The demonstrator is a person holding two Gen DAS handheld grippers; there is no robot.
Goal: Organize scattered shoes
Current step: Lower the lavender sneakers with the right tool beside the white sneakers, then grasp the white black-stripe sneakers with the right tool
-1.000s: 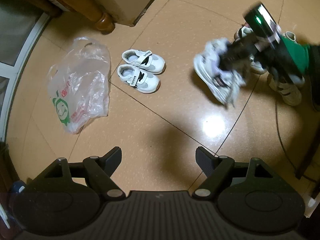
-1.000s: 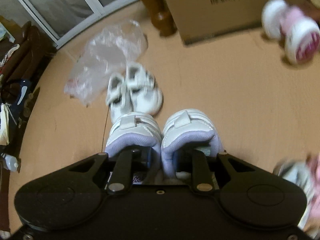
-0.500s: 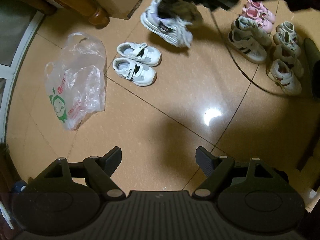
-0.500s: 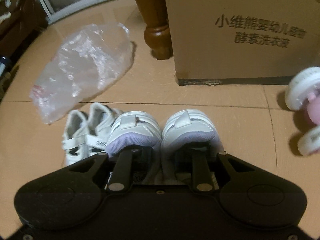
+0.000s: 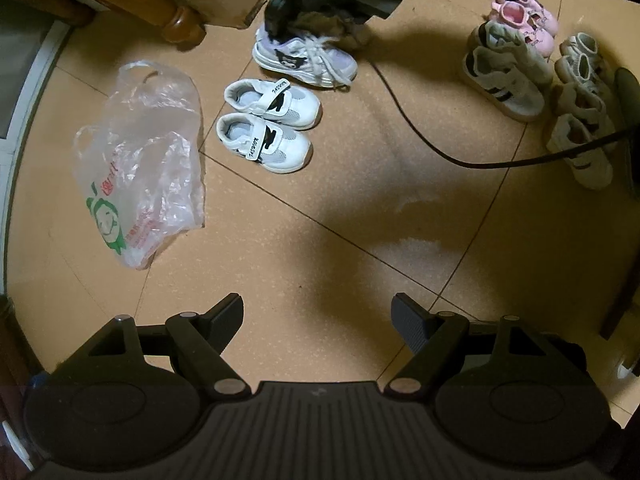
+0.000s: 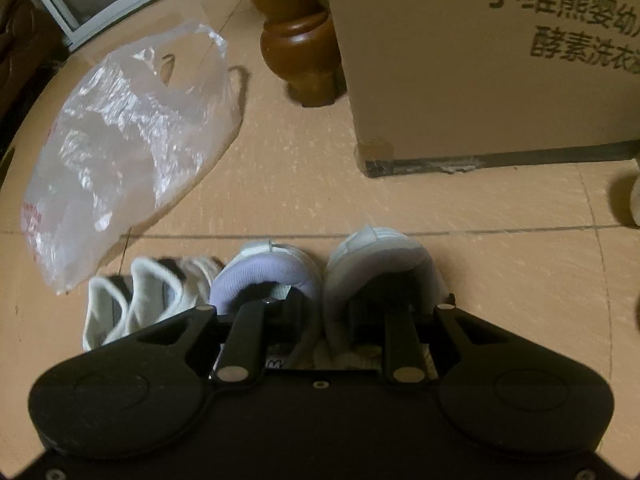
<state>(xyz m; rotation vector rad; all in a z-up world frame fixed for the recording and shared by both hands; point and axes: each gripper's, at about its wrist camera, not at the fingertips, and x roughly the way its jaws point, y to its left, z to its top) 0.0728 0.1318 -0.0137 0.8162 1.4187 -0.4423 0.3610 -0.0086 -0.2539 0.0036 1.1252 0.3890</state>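
Note:
My right gripper (image 6: 320,314) is shut on a pair of white and lavender sneakers (image 6: 376,260), its fingers reaching into both shoes and pinching their inner walls together. In the left wrist view this pair (image 5: 308,58) hangs from the right gripper (image 5: 282,16) low at the floor, right behind a white strap pair (image 5: 268,124). I cannot tell whether the soles touch the tiles. The strap pair's heels (image 6: 136,300) show just left of the held shoes. My left gripper (image 5: 318,312) is open over bare tiles, nothing between its fingers.
A crumpled clear plastic bag (image 5: 136,168) lies left of the strap pair. A cardboard box (image 6: 480,60) and a turned wooden leg (image 6: 300,40) stand just beyond the held shoes. Several more shoes (image 5: 516,80) sit at the right, with a black cable (image 5: 420,136) across the floor.
The right gripper has carried the lavender pair from the right of the floor over to the far side and down beside the strap pair. The left gripper stayed open and sank a little.

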